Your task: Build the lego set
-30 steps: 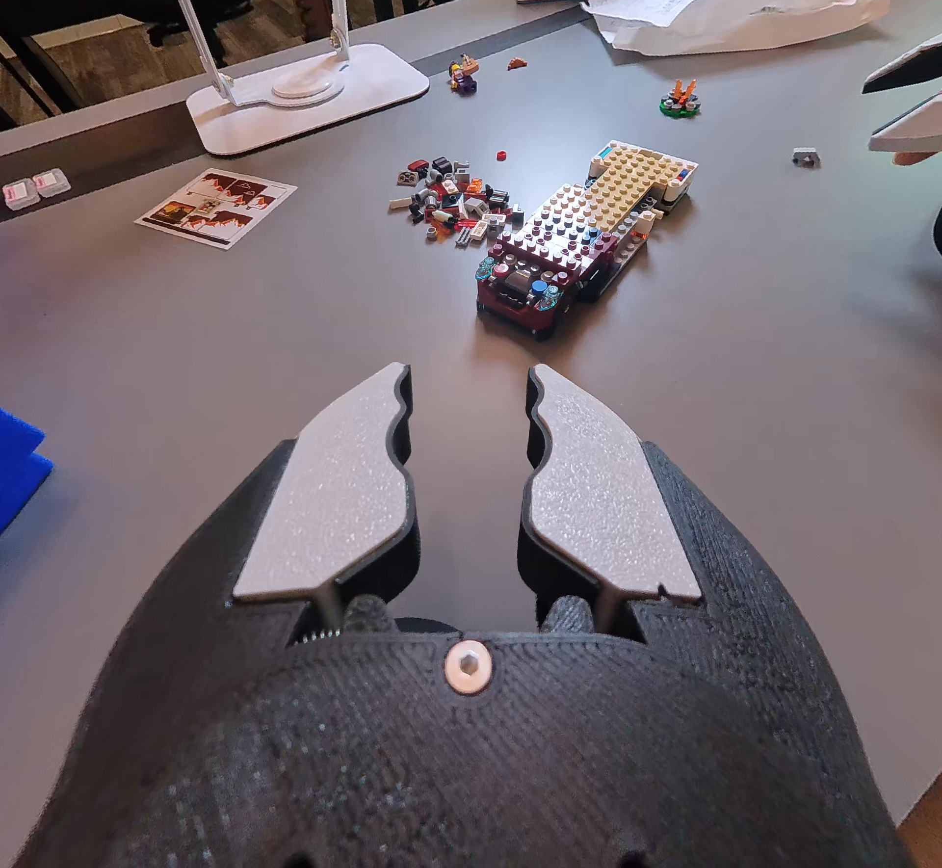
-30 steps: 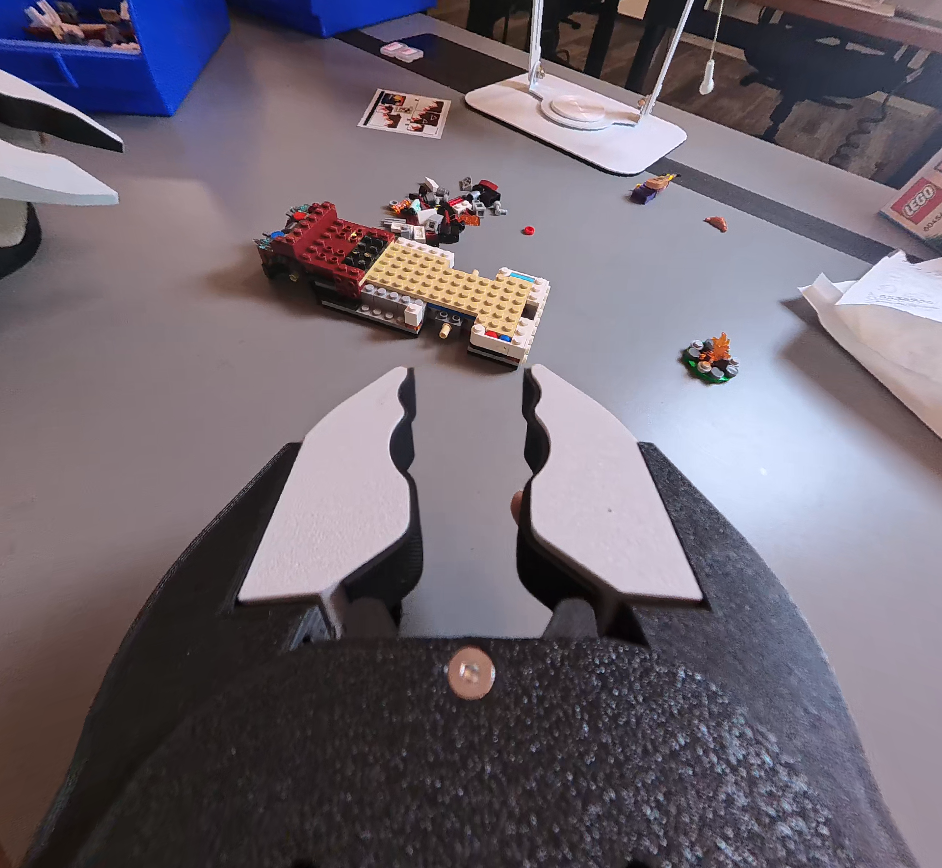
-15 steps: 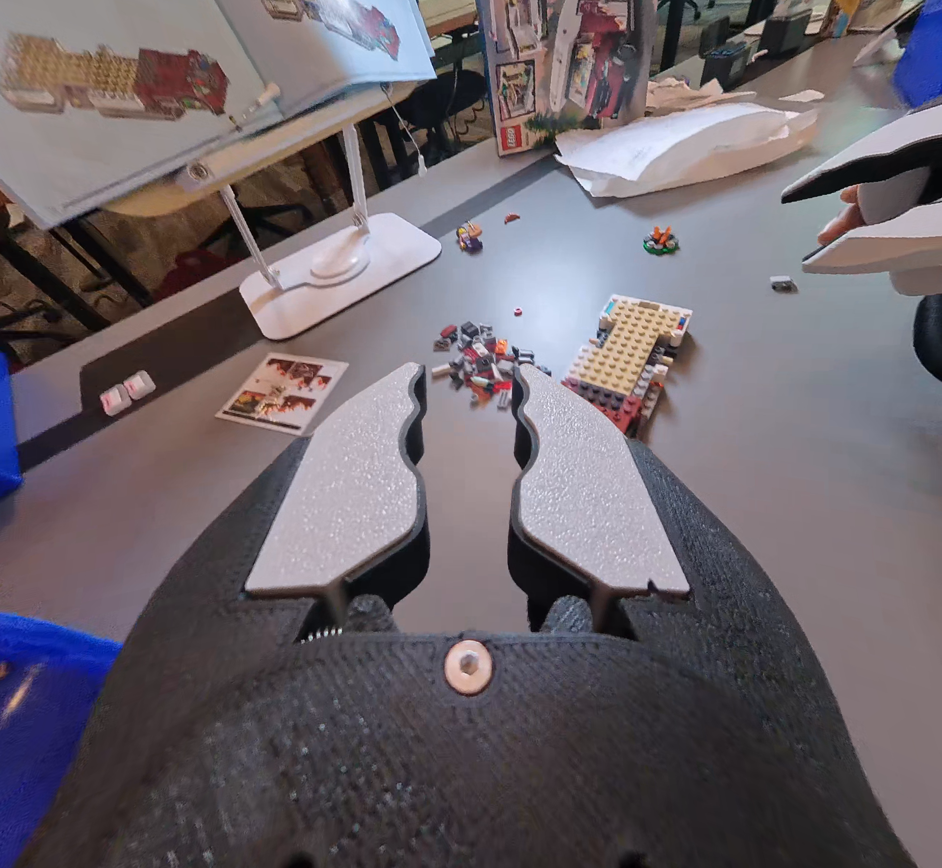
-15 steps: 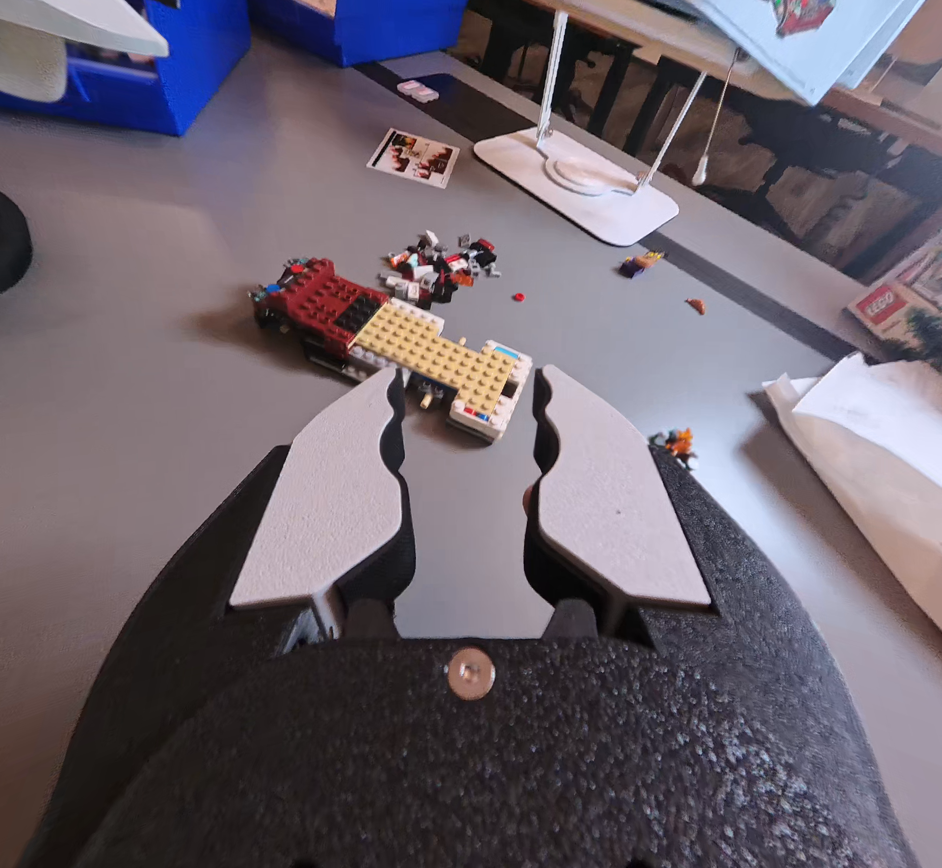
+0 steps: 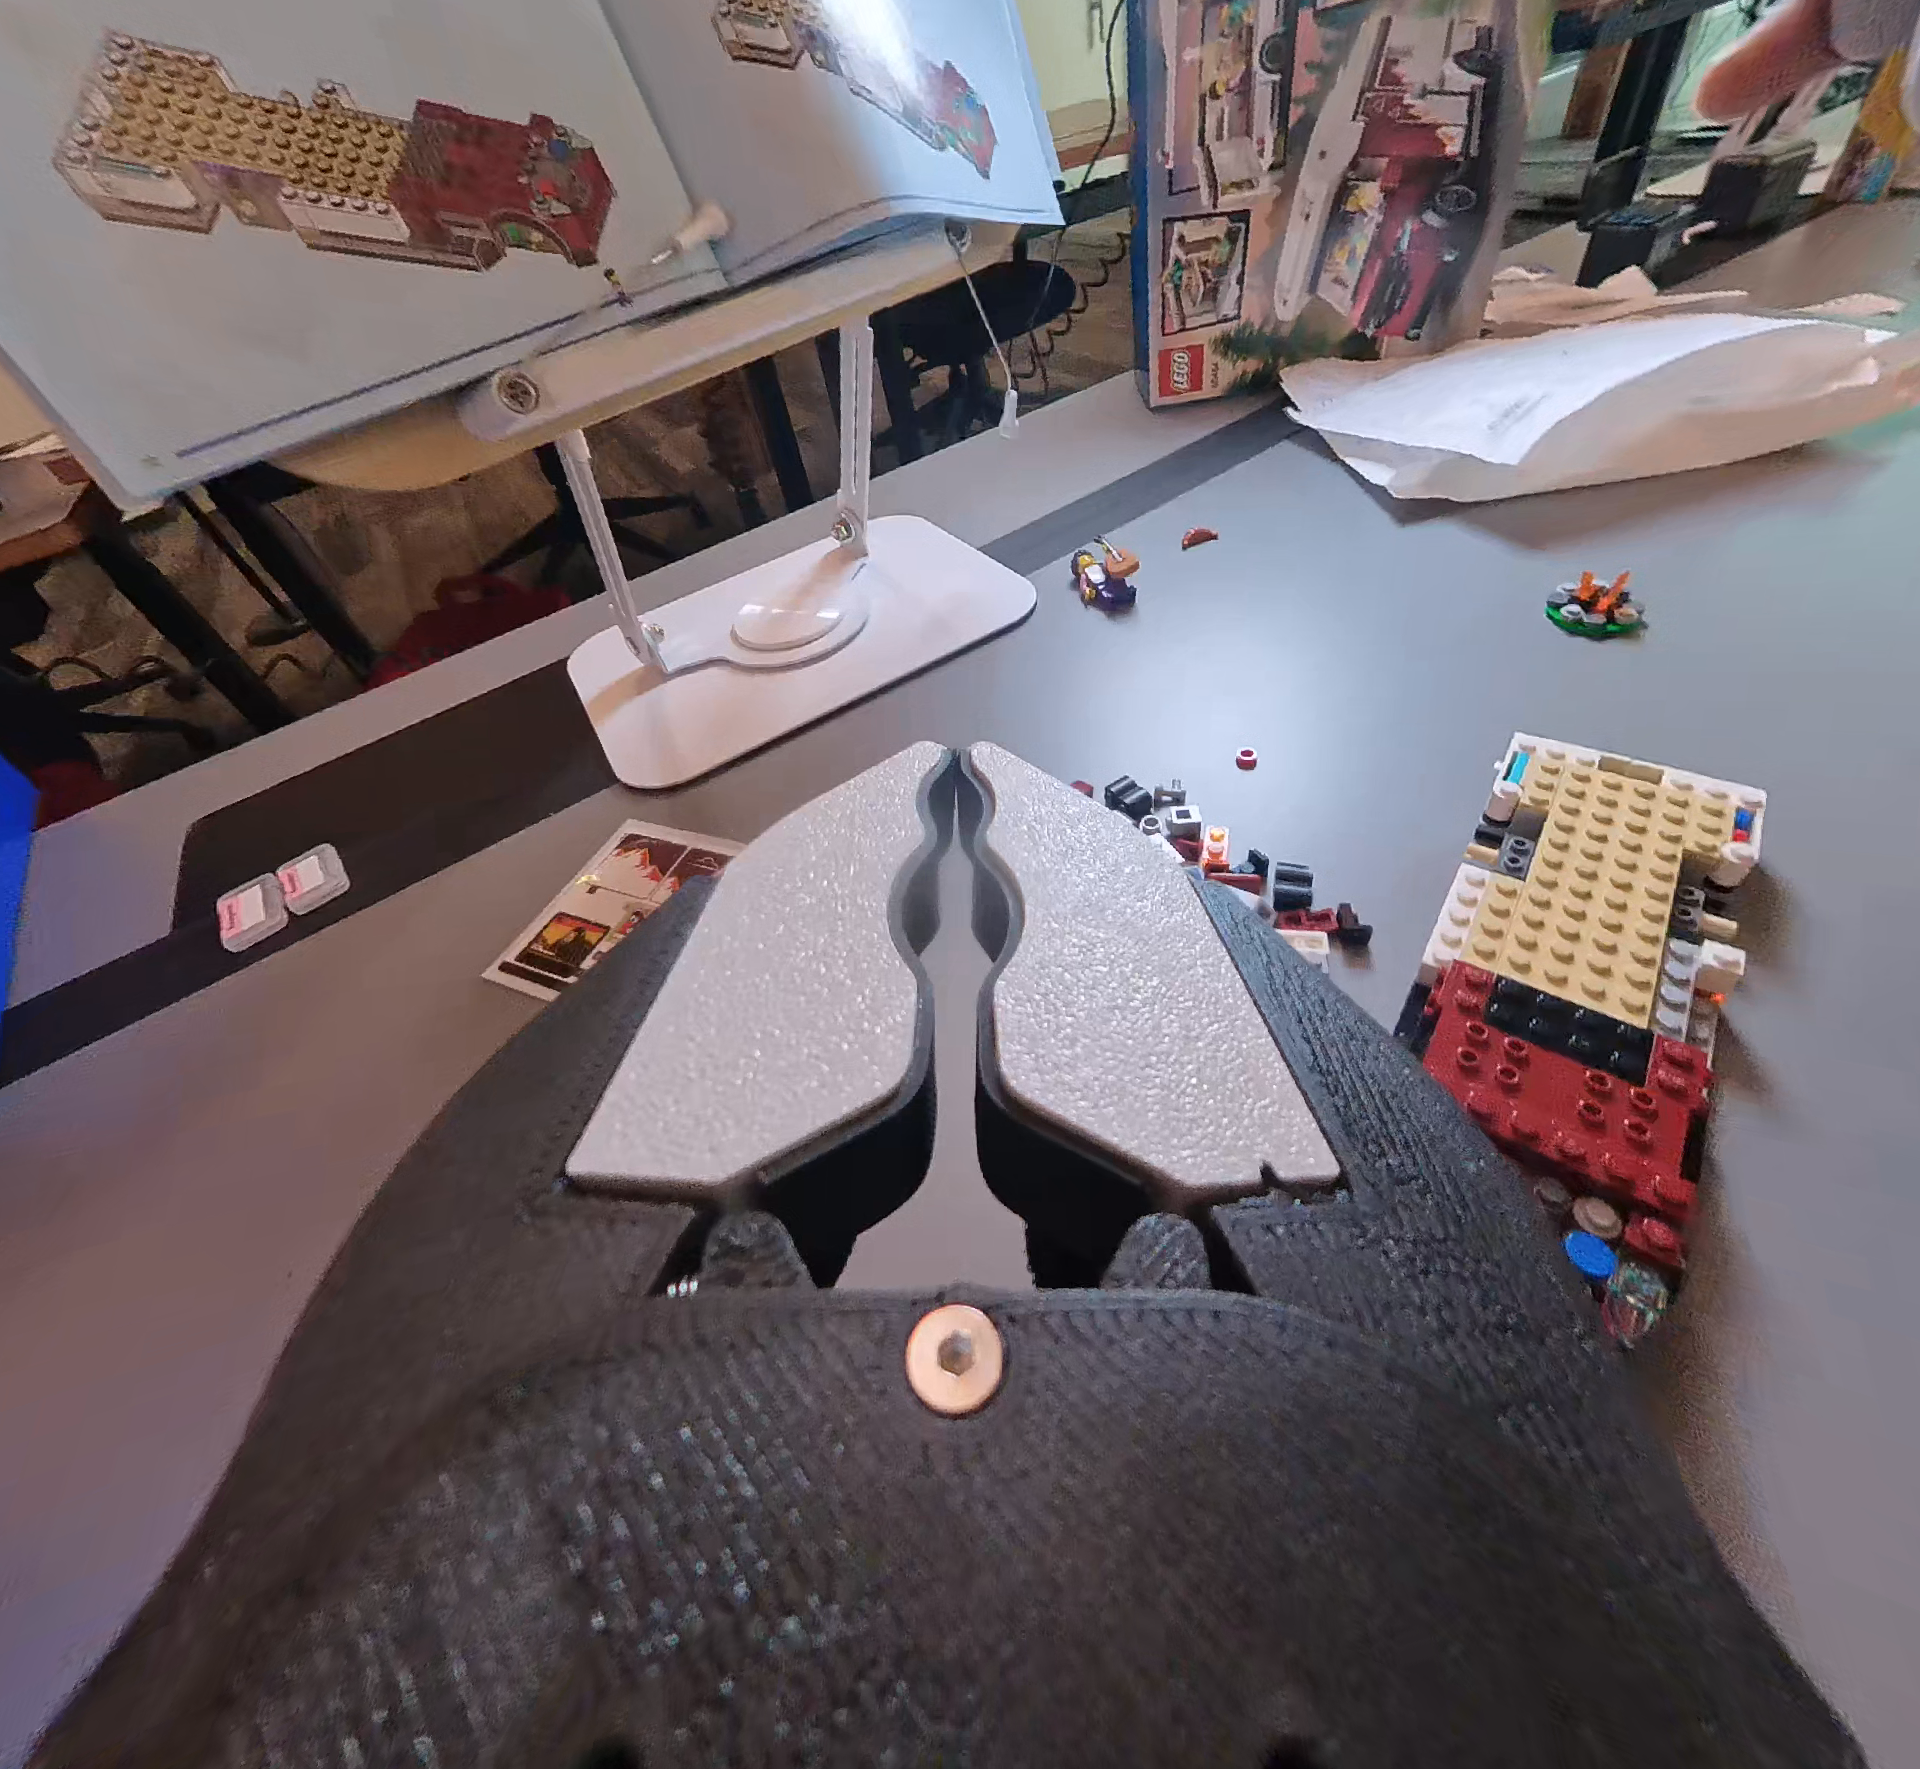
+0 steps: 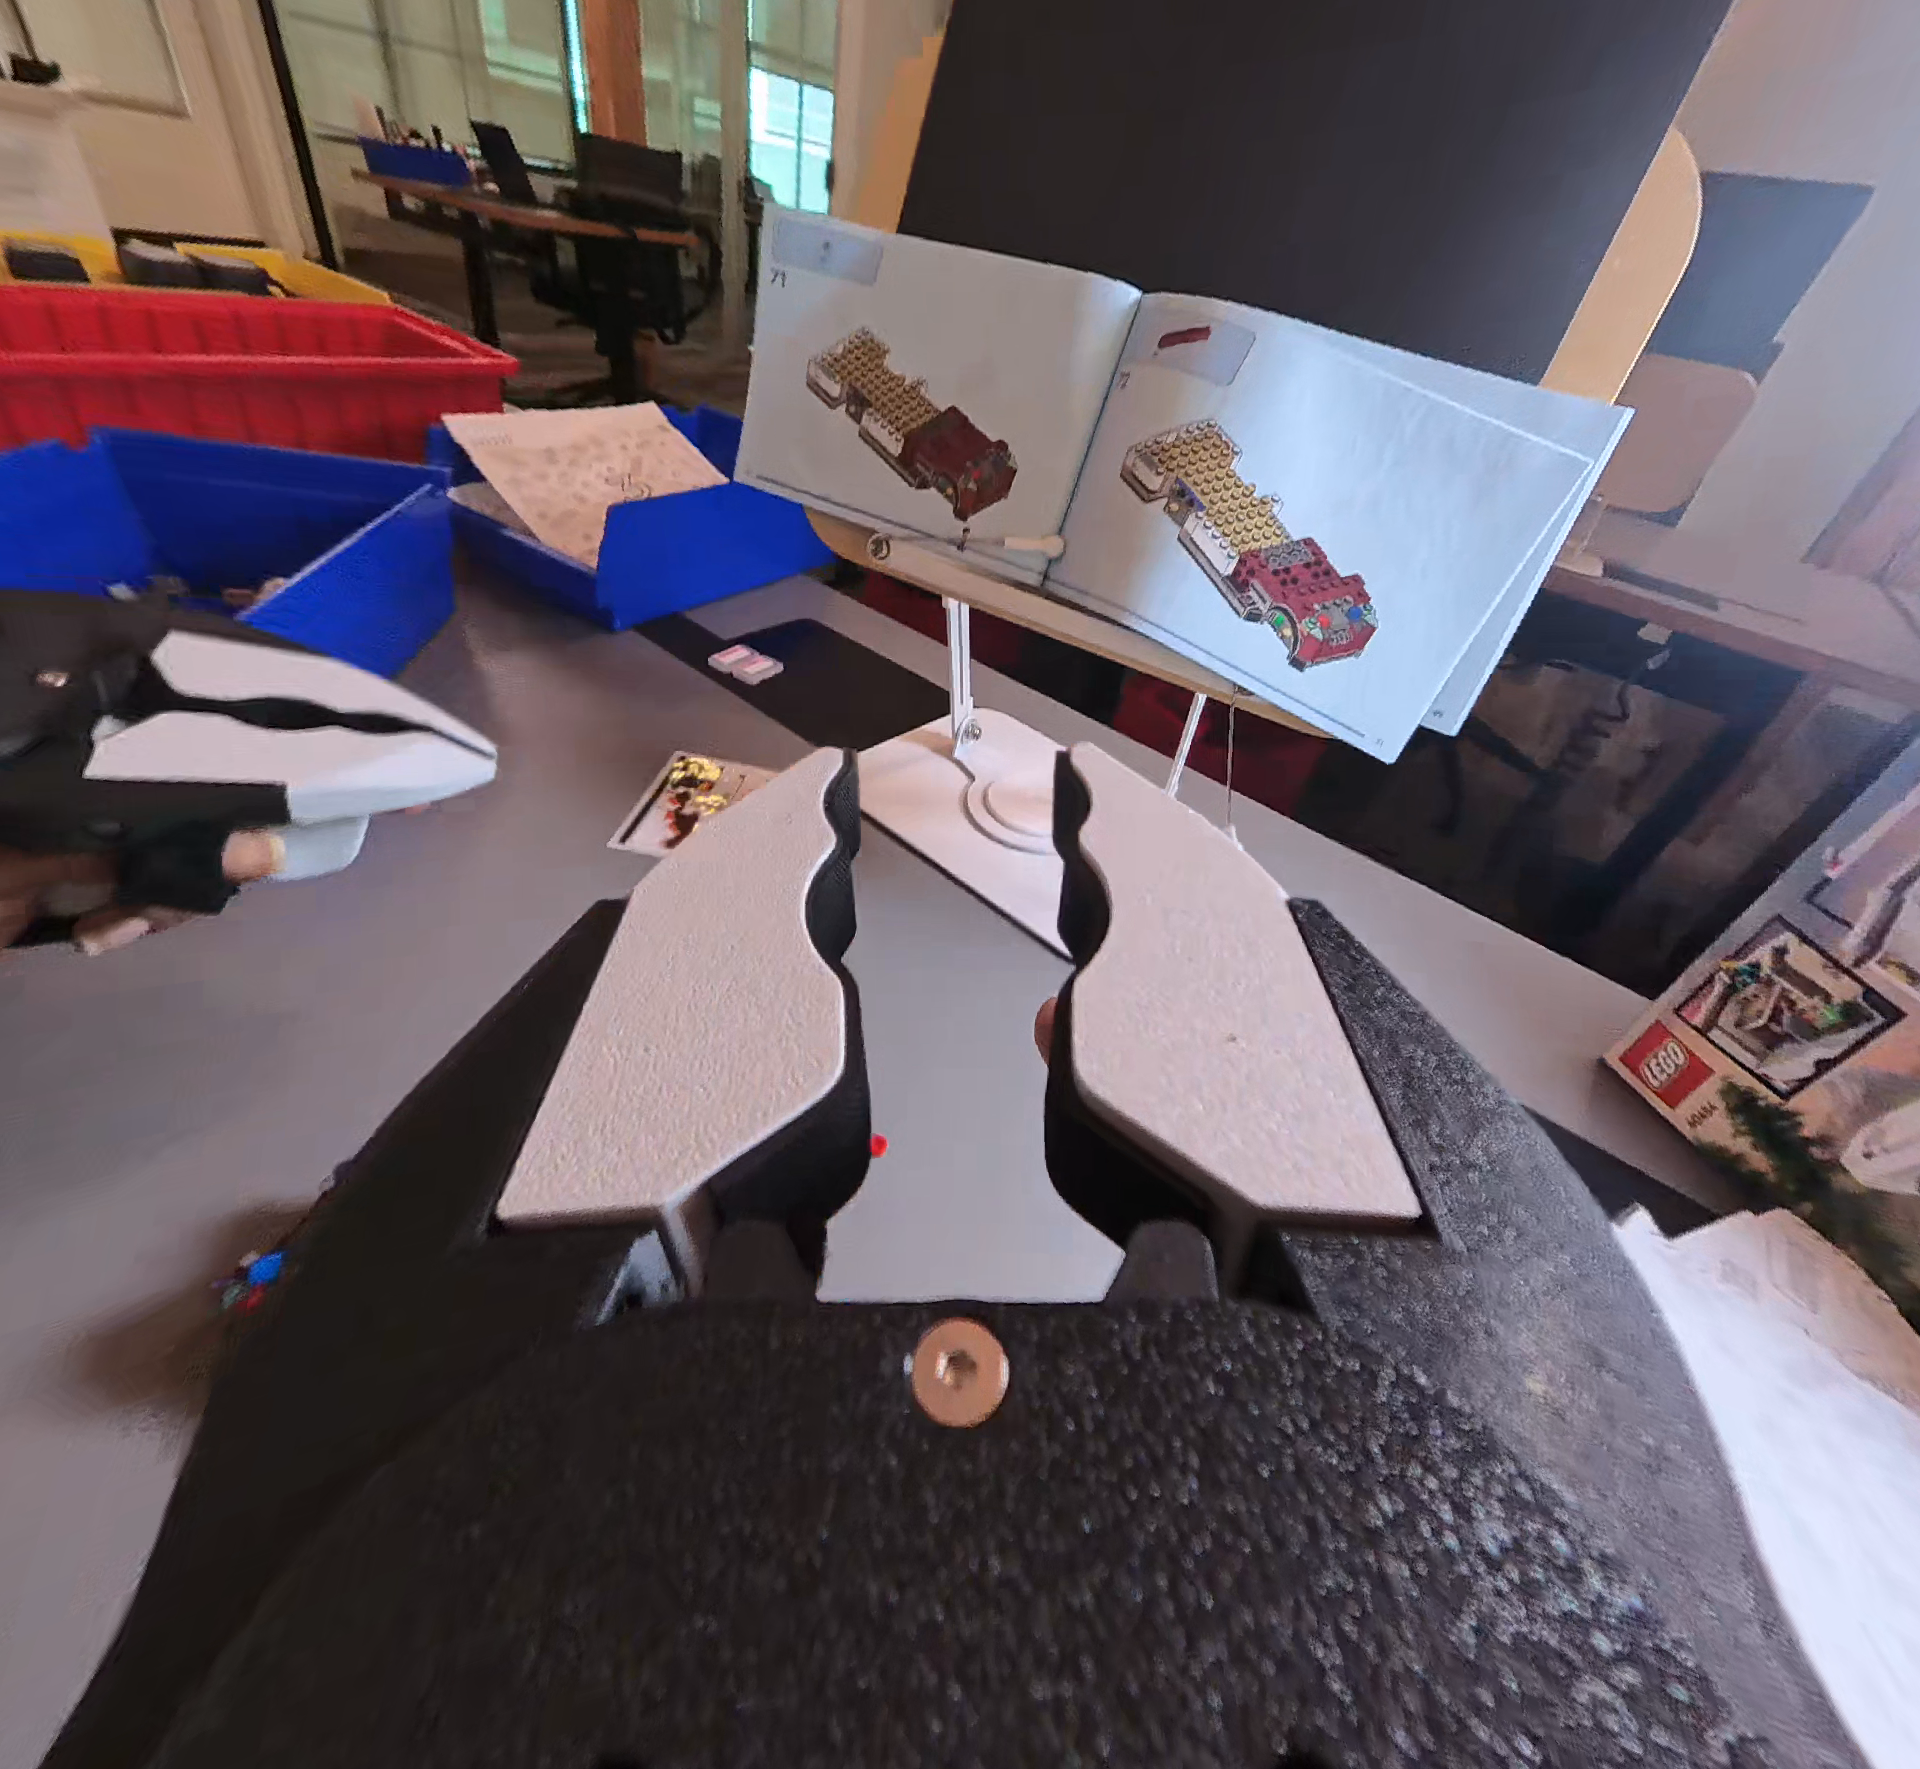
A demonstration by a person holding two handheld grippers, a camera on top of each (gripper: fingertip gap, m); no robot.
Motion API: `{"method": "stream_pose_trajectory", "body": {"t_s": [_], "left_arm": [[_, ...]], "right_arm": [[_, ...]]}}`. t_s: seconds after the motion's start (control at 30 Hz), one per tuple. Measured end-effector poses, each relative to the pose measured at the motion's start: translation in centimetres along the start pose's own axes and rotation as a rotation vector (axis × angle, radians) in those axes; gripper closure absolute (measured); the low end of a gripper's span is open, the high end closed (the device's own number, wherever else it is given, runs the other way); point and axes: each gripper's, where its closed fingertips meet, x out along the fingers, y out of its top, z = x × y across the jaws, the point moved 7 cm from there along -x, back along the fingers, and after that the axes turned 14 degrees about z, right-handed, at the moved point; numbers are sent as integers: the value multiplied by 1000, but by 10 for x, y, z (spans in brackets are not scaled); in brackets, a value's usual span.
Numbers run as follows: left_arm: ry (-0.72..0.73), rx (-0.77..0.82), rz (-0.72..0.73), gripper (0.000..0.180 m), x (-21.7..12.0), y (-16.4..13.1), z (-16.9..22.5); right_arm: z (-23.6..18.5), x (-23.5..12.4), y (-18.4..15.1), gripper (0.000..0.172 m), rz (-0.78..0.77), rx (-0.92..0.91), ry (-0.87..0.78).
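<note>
Two claws (image 6: 956, 763), two blue bins (image 6: 644, 524)

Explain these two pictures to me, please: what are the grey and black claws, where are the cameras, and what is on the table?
No robot here: a person holds a two-finger claw in each hand, each carrying a camera that looks along its fingers. The left claw is shut with nothing between its fingers; the right claw is open and holds nothing. On the grey table lie a half-built brick model, loose bricks, a sticker sheet and a white stand holding an open instruction booklet. Blue bins sit beyond the left claw.
</note>
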Motion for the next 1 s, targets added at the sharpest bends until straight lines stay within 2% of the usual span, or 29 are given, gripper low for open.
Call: {"method": "stream_pose_trajectory", "body": {"t_s": [0.2,0.3,0.6,0.8,0.87,1.0], "left_arm": [[-32,6,-10,180,-1,-17,-1],[-43,11,-12,180,0,-21,-1],[-2,57,-2,180,0,-27,-5],[-25,147,-9,180,2,-29,5],[-43,164,-21,180,4,-32,10],[-75,162,-36,180,6,-35,17]], "right_arm": [[12,23,-27,146,30,-18,-51],[22,42,-39,145,7,-32,-57],[62,136,-49,130,50,-112,-102],[70,179,-44,130,87,-107,-111],[68,191,-36,135,116,-128,-109],[63,208,-21,172,156,-169,-116]]}}
